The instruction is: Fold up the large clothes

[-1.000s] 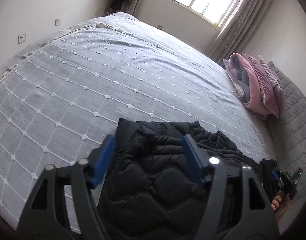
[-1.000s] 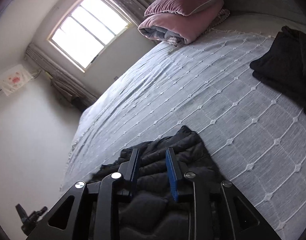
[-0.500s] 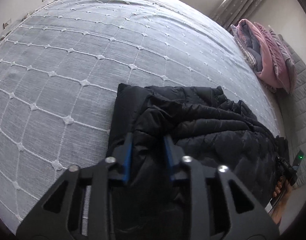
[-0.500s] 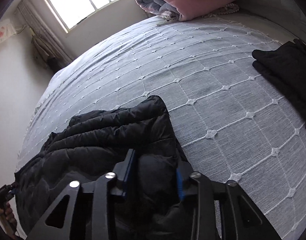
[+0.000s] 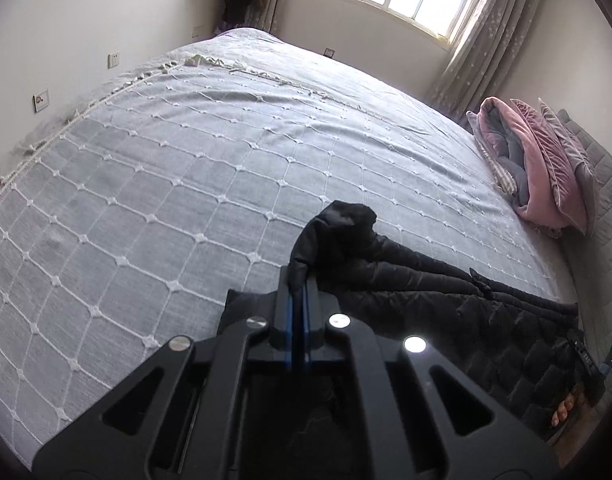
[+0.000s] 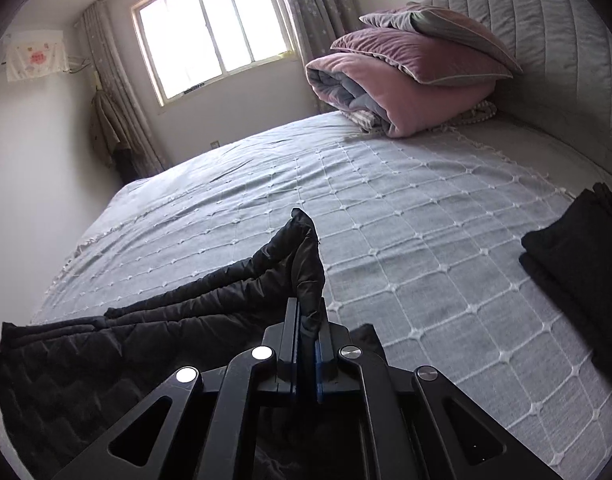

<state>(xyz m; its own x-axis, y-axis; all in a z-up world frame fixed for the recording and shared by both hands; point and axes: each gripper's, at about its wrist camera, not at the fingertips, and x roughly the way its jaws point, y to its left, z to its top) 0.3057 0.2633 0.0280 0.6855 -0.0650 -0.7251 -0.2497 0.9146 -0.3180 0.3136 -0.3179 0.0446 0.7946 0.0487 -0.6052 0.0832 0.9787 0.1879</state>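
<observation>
The left tool [image 5: 299, 294] is pinched tight on a corner of the black puffer jacket [image 5: 425, 292], which bunches up above its tips at the middle of the frame. The right tool [image 6: 307, 316] is likewise clamped on another jacket [image 6: 154, 320] corner, the fabric peaking above it. The rest of the jacket sags across the lower part of both views onto the bed [image 5: 186, 168], covered in a grey quilted spread. Folded pink bedding [image 6: 393, 84] sits in the upper right by the headboard [image 6: 553, 28]; dark folded clothes [image 6: 569, 256] lie at the right edge.
</observation>
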